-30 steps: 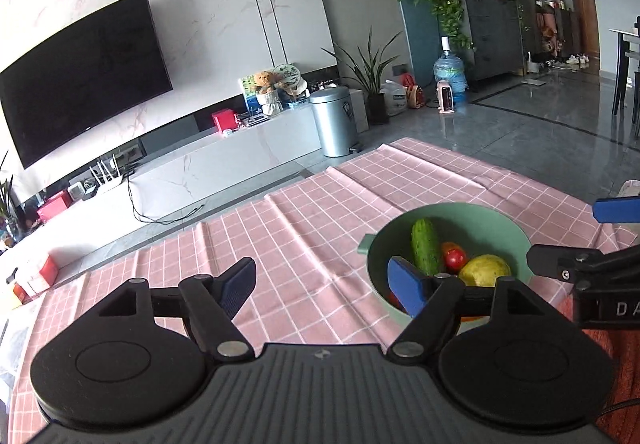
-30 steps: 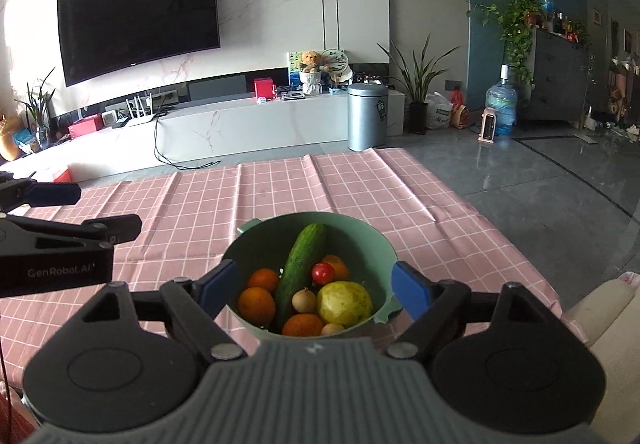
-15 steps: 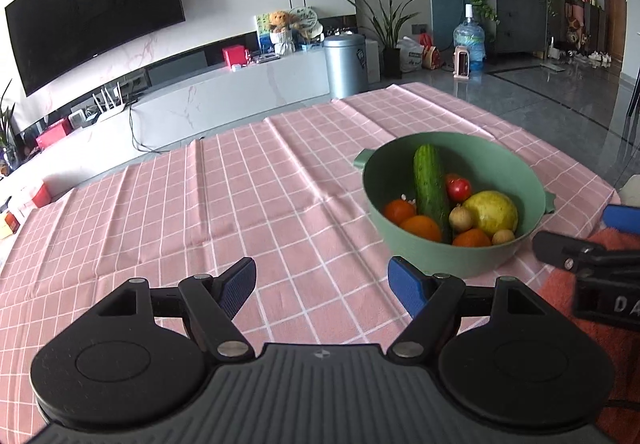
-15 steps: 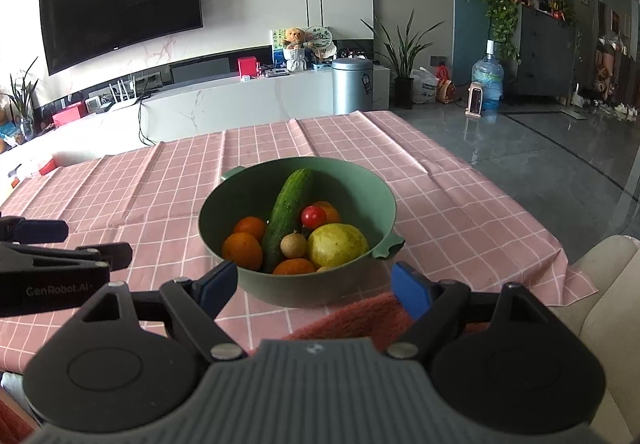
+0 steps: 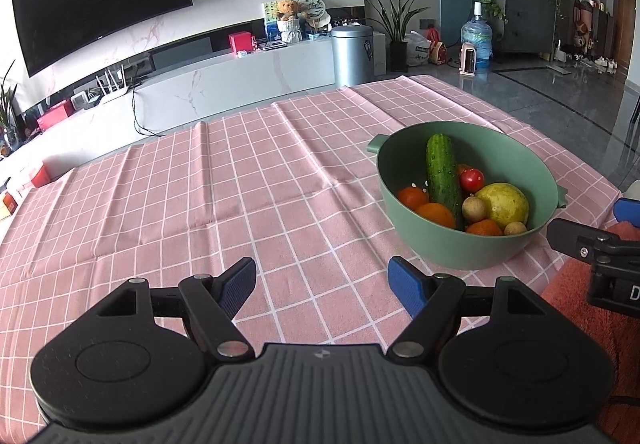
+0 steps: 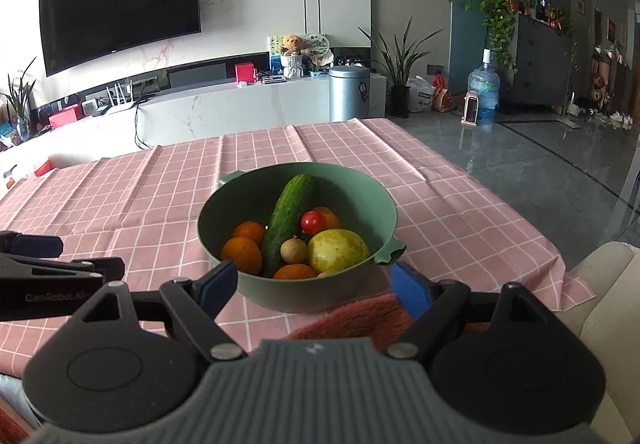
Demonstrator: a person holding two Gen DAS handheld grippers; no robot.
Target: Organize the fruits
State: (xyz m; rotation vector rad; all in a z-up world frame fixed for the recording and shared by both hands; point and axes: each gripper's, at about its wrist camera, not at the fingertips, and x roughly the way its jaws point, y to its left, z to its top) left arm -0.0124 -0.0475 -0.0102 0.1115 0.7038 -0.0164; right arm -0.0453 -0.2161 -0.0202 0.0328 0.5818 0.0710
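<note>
A green bowl [image 6: 372, 200] stands on the pink checked tablecloth [image 5: 200, 196]. It holds a cucumber [image 6: 290, 218], several oranges [image 6: 242, 254], a red tomato [image 6: 313, 221], a yellow-green fruit [image 6: 338, 250] and small brown fruits [image 6: 293, 250]. The bowl also shows in the left wrist view [image 5: 440, 248]. My right gripper [image 6: 312, 286] is open and empty just in front of the bowl. My left gripper [image 5: 322, 282] is open and empty above the cloth, to the left of the bowl.
A reddish fuzzy cloth [image 6: 360, 314] lies at the table's near edge below the bowl. A cream cushion [image 6: 608, 284] is at the right. Beyond the table are a TV wall, a low cabinet [image 5: 240, 84] and a bin [image 5: 352, 54].
Both grippers have pulled back and tilted down, so the bowl and its fruit sit further ahead. The left gripper's right finger no longer covers the bowl. Both stay open.
</note>
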